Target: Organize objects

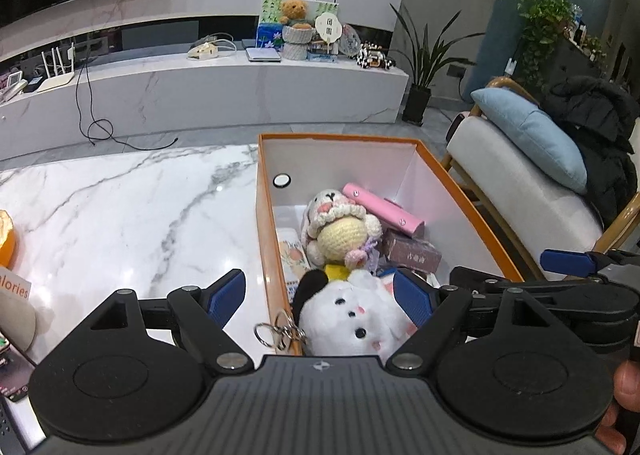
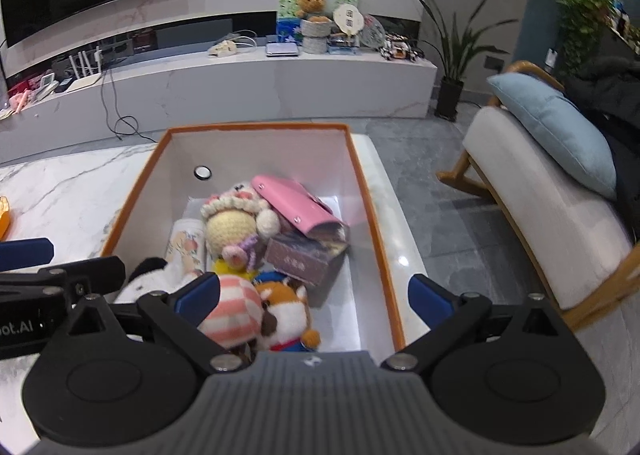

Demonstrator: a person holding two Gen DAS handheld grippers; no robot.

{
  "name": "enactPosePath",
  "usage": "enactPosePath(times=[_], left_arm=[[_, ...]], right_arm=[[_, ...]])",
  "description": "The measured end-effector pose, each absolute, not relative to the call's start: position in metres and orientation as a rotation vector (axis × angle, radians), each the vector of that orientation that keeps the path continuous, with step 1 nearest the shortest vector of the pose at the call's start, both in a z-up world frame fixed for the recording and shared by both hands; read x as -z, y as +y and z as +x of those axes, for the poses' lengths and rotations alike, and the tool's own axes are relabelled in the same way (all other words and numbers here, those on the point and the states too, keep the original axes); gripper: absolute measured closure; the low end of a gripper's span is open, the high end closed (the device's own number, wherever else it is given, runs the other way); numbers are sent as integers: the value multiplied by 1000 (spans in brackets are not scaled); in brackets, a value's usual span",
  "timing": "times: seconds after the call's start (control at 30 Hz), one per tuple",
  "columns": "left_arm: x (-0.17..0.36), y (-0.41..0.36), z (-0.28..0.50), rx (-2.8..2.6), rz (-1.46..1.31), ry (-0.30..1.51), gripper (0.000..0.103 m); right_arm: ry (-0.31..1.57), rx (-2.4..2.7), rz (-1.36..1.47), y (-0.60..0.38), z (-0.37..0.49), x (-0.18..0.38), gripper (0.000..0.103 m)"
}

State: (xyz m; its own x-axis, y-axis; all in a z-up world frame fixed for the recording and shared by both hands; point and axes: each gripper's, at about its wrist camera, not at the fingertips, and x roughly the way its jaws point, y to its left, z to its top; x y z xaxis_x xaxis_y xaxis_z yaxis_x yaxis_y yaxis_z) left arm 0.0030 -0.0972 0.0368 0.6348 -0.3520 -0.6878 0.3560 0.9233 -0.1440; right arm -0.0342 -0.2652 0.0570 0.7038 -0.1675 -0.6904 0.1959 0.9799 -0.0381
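Observation:
An orange box [image 1: 340,139] [image 2: 256,128] with white inner walls stands on the marble table [image 1: 120,207]. In it lie a crochet doll [image 1: 344,231] [image 2: 232,231], a pink case [image 1: 384,211] [image 2: 296,199], a brown carton [image 1: 412,255] [image 2: 304,259], a white plush with a black ear [image 1: 352,315] [image 2: 152,275], a pink-striped plush [image 2: 236,311] and a brown-and-white plush [image 2: 288,311]. My left gripper [image 1: 320,295] hangs open over the box's near left corner, straddling its wall, pads clear of the white plush. My right gripper [image 2: 316,295] is open above the striped plush, straddling the right wall.
A key ring [image 1: 268,333] hangs over the box's near left wall. An armchair with a blue cushion [image 1: 532,135] [image 2: 556,131] stands right of the table. An orange object [image 1: 6,239] sits at the table's left edge. A long white console runs along the far wall.

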Motion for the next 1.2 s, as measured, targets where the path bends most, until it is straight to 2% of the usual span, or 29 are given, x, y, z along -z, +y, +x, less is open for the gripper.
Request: enactPosePath(times=[1.2], left_arm=[[-36, -98, 4, 372, 42, 802, 7]], right_arm=[[778, 216, 38, -263, -37, -52, 3]])
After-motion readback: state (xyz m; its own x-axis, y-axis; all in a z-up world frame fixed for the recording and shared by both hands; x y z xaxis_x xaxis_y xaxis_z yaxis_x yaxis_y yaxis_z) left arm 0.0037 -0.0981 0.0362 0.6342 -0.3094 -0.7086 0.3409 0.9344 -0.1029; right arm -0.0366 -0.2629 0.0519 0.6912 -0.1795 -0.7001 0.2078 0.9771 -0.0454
